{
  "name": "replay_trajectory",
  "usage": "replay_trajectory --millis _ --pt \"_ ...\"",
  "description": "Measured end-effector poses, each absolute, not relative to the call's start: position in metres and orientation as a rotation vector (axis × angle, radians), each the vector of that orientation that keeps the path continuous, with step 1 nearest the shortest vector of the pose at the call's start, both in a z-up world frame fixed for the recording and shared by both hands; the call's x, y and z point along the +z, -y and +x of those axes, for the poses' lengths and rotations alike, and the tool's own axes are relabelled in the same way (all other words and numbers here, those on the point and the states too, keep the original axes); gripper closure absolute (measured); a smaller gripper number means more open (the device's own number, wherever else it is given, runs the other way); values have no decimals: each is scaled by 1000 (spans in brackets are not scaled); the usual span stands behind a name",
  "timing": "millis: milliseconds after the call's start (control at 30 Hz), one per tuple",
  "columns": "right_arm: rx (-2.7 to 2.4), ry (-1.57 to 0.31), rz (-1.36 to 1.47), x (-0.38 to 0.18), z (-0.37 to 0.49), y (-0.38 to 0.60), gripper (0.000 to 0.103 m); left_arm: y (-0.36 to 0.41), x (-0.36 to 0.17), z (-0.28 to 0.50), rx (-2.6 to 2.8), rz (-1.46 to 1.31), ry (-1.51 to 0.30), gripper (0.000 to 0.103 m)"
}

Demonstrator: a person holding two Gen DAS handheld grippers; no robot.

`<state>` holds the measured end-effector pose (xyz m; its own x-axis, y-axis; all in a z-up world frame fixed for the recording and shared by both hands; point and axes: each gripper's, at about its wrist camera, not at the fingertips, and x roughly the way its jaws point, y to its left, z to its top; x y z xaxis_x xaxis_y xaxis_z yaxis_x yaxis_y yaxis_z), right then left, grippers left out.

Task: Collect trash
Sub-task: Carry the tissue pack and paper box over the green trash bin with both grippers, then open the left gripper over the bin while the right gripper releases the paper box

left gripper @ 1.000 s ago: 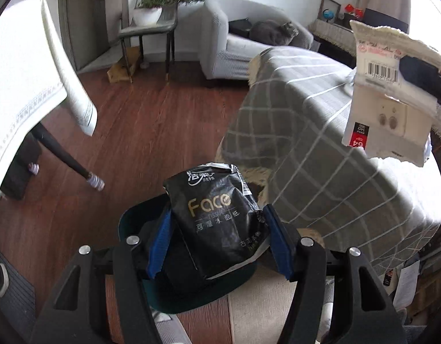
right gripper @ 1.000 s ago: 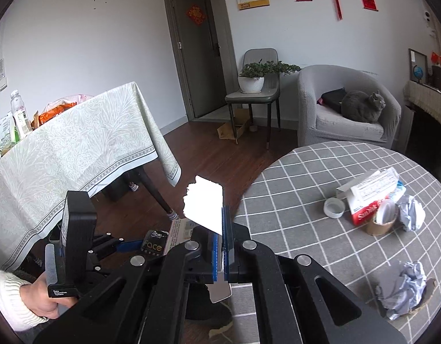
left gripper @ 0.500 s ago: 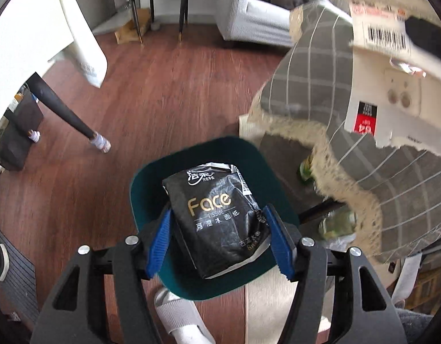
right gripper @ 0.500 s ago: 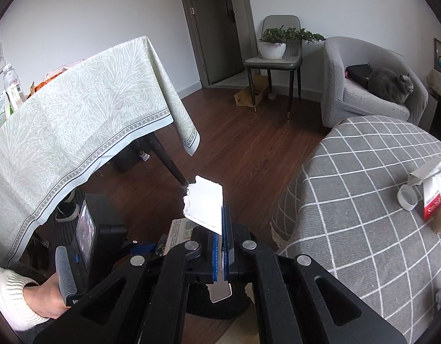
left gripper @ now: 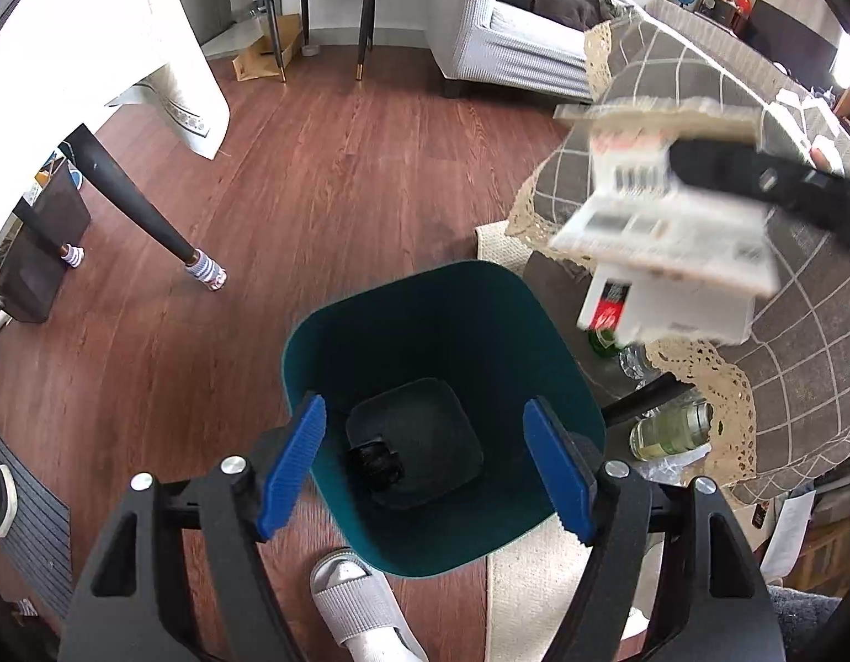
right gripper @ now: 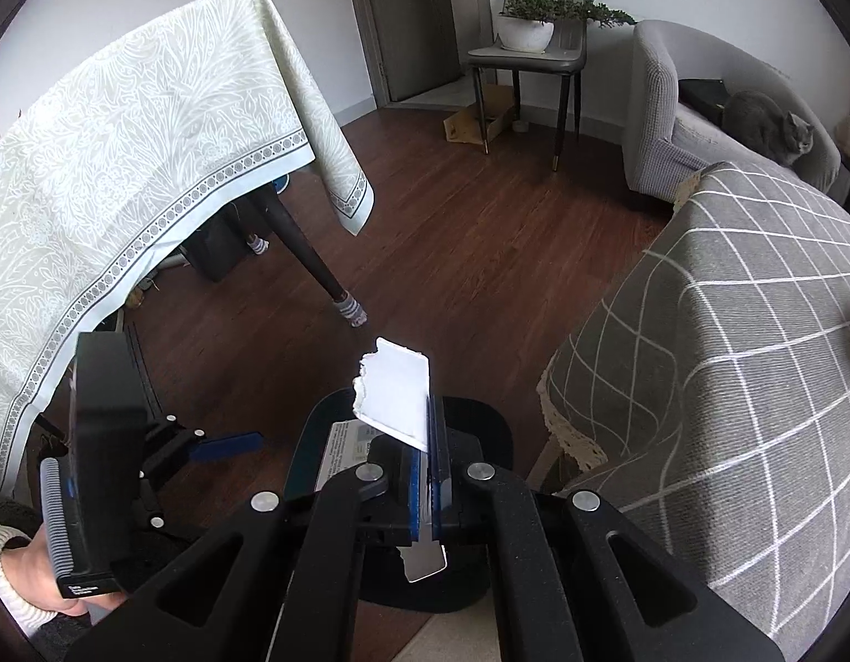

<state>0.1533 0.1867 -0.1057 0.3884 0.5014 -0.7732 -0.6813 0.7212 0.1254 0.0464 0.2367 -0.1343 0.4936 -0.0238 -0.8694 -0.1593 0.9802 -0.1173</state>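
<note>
While one torn white card package point(left gripper: 662, 254) hangs above and just right of the one teal trash bin point(left gripper: 441, 298) on the floor, the right gripper point(right gripper: 425, 496) is clenched on it, jaws pinching its edge. Directly over the bin's mouth, the left gripper point(left gripper: 425, 469) is released and empty, blue pads spread wide. At the bin's bottom lies one dark item, too dim to identify. Judged step: dropping collected trash. Next, the package needs carrying over the bin's opening before those jaws part. Right of the bin stands one table under a grey checked cloth point(right gripper: 728, 331), two bottles beneath
</note>
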Motion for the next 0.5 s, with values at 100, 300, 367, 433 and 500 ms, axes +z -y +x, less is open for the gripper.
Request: replay_trajectory --millis 100,300,367,433,500 --pt "754 -922 -245 -116 155 -195 101 -243 -126 42 86 -206 -1027 26" --pt "743 -970 -264 -136 160 -211 101 -253 -106 34 72 -230 -958 33" --pt "741 -986 -271 -142 161 -215 101 -256 -100 32 69 -234 -936 36" --pt "740 -1002 -277 -148 162 -219 101 -260 -93 30 73 -240 -912 36" --pt "738 -1021 -282 -155 164 -223 101 -264 -90 30 73 -255 -899 40"
